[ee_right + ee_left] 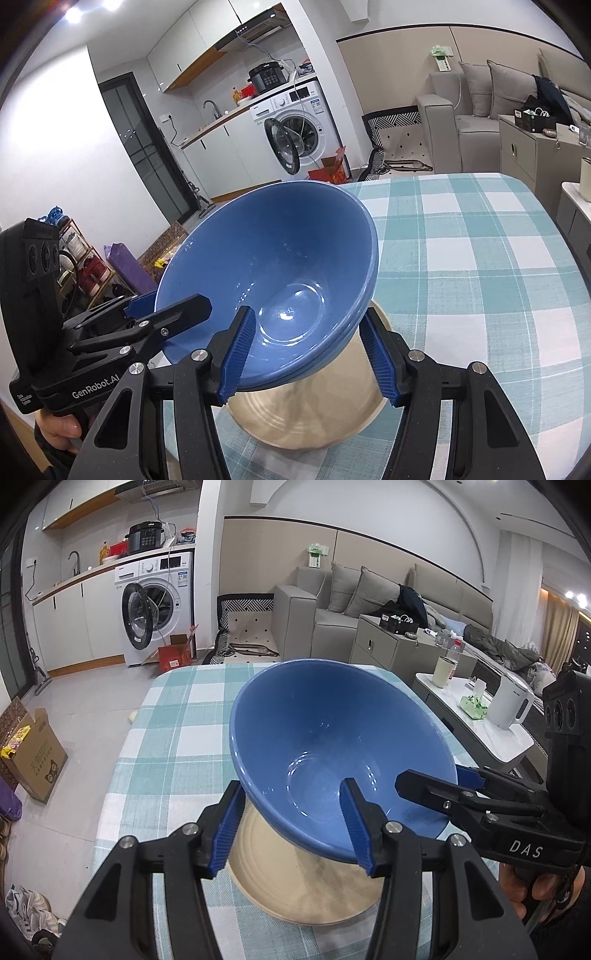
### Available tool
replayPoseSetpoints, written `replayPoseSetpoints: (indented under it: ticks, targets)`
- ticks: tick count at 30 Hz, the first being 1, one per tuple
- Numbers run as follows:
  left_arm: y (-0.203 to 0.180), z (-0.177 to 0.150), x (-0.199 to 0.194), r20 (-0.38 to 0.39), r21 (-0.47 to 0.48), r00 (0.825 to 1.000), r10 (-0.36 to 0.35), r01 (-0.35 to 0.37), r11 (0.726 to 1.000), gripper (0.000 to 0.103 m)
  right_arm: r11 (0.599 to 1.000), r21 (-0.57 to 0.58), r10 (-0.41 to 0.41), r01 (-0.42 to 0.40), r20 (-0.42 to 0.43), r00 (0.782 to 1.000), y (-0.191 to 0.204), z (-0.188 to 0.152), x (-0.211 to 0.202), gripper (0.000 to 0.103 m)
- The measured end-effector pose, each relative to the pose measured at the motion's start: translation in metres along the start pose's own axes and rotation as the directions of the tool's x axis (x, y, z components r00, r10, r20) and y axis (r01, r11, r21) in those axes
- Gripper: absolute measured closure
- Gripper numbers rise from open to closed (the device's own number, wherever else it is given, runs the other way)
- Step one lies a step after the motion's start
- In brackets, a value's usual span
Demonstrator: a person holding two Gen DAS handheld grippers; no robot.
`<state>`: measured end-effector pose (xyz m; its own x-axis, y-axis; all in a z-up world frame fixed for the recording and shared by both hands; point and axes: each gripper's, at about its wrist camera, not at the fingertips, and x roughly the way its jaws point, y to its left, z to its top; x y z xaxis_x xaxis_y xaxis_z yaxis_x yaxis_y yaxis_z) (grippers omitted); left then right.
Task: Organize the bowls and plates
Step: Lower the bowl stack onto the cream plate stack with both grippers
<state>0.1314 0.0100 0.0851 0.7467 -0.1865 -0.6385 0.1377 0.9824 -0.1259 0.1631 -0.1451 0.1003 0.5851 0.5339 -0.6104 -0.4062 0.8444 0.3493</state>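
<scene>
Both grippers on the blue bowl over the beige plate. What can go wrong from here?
1. The blue bowl is tilted and held only at its rim, one finger inside and one outside, by the left gripper and right gripper. Uneven motion could make it slip or twist.
2. It hangs just above the beige plate; a drop may chip both.
3. The plate sits close to the near edge of the checked tablecloth; a hard landing might push it off.

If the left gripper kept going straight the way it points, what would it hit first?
The blue bowl: the left gripper already straddles its near rim, one finger inside, one outside. Past it lies the checked table, probably.
</scene>
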Motion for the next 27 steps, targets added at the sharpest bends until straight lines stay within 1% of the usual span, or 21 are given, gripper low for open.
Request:
replayPoseSetpoints:
  ticks: [10,27]
  targets:
    - [0.008,-0.007,0.015,-0.033,-0.018,0.999,0.005,-0.005,1.0,0.051,1.0,0.003,0.008,-0.008,-0.035,0.999,-0.003,-0.008,0.019,0.042]
    - [0.015,-0.021,0.035,-0.079,-0.026,0.997,0.002,-0.004,1.0,0.051,1.0,0.005,0.005,-0.004,-0.053,0.999,-0.007,-0.017,0.029,0.042]
